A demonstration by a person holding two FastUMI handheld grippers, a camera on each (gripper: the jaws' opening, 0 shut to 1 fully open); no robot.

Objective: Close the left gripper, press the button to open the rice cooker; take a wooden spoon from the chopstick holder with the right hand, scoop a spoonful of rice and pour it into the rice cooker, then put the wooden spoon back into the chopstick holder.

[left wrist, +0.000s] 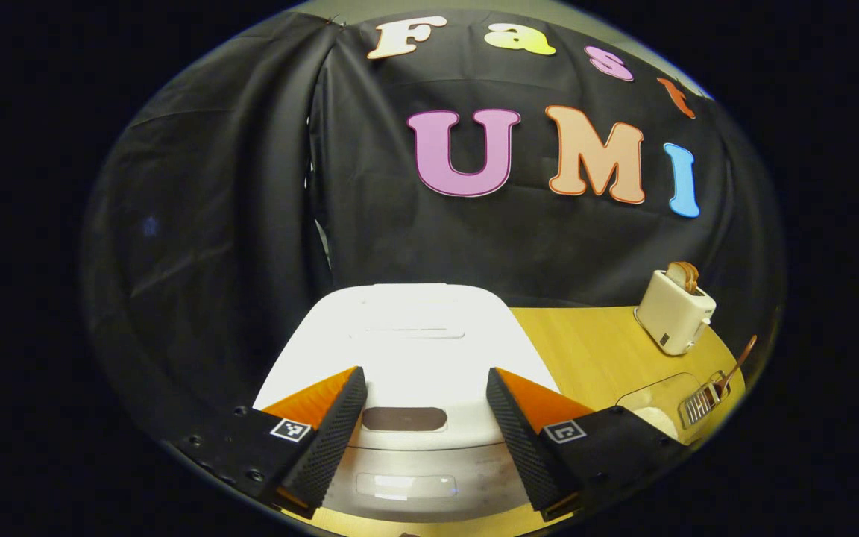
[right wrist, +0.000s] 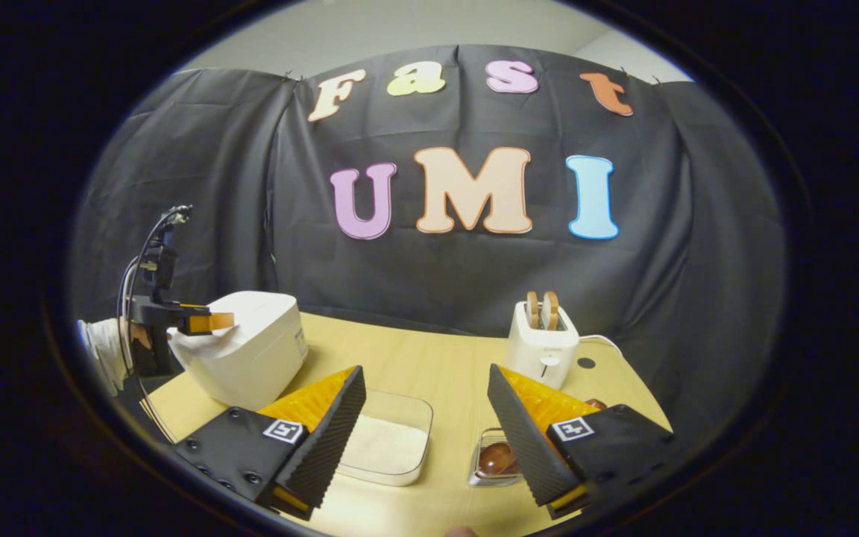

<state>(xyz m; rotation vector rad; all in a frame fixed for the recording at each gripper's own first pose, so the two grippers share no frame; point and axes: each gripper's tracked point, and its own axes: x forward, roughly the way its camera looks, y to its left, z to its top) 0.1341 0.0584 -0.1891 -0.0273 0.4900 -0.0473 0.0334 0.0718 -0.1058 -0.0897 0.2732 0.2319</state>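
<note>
While the left claw is hanging wide open above the front of the white rice cooker, whose lid is lying shut, the right claw is also standing wide, holding nothing, over the counter between the rice container and the chopstick holder.

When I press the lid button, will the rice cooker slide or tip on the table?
Probably neither. The rice cooker looks squat and wide-based, sitting flat on the wooden table, so tipping seems unlikely. Its smooth white shell might skid slightly if the left hand-held gripper, now open, pushes sideways rather than down.
</note>
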